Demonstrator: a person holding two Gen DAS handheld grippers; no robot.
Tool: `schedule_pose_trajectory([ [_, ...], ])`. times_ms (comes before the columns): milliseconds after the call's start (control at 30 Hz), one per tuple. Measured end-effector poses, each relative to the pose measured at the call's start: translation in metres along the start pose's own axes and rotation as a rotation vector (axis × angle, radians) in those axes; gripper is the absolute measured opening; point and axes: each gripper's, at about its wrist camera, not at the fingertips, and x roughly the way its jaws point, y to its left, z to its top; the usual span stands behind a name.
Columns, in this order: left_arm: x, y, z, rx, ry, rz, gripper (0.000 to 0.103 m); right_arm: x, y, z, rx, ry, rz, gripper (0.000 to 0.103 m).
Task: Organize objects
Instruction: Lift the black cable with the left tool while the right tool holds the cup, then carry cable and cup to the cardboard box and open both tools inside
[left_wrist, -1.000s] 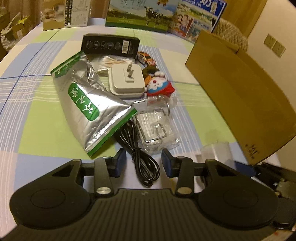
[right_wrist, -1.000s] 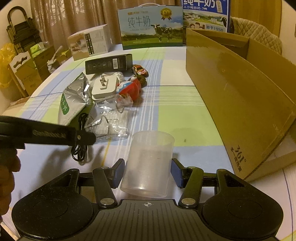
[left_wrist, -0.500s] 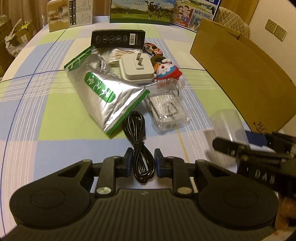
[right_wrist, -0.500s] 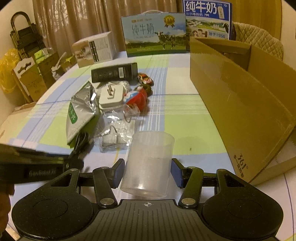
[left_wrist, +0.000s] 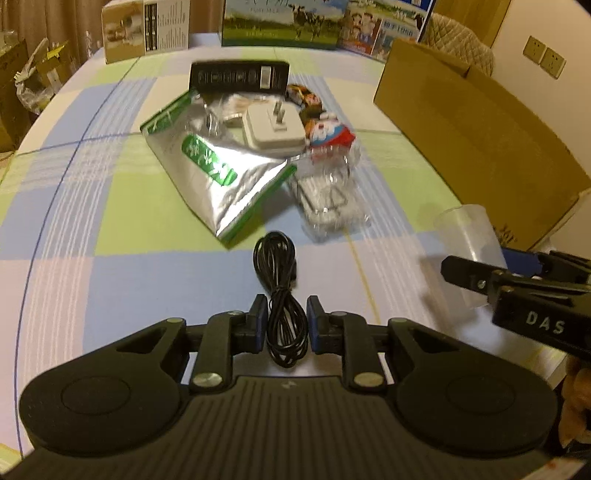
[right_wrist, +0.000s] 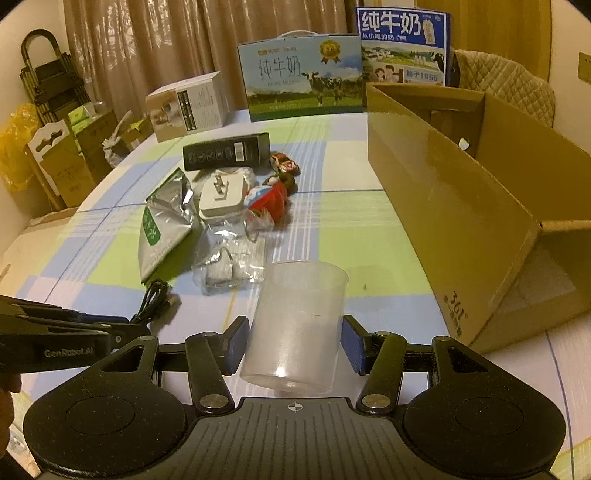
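Black cable (left_wrist: 282, 295), coiled, lies on the checked tablecloth (left_wrist: 110, 221), its near loops pinched between the closed-in pads of the left gripper (left_wrist: 283, 325). Clear plastic cup (right_wrist: 295, 328) sits upright in the right gripper (right_wrist: 293, 345), pads touching both sides. Foil pouch (left_wrist: 218, 177), white plug adapter (left_wrist: 271, 127) and wrapped clips (left_wrist: 328, 201) cluster beyond the cable. Open cardboard box (right_wrist: 461, 199) stands right.

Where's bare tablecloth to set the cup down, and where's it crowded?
Free: the strip between the cardboard box and the toy pile, ahead of the cup. Also left of the foil pouch. Crowded: pouch, charger, clear packet, cable.
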Motion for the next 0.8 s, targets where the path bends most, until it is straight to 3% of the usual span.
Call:
schedule_pose_trajectory([
  [300,0.019,0.002,0.006,0.010,0.014,0.023,0.019,0.008,-0.002,0.000,0.011,0.011,0.007,0.051],
  [367,0.019,0.000,0.007,0.024,0.014,0.042,0.012,0.008,-0.001,0.001,0.010,0.007,0.010,0.051],
  [433,0.019,0.000,0.007,0.020,0.014,0.040,0.012,0.007,-0.001,0.002,0.015,0.001,0.012,0.051],
  [800,-0.017,-0.007,0.017,-0.003,-0.057,0.027,0.011,-0.023,0.003,0.016,0.010,-0.071,0.027,0.051],
])
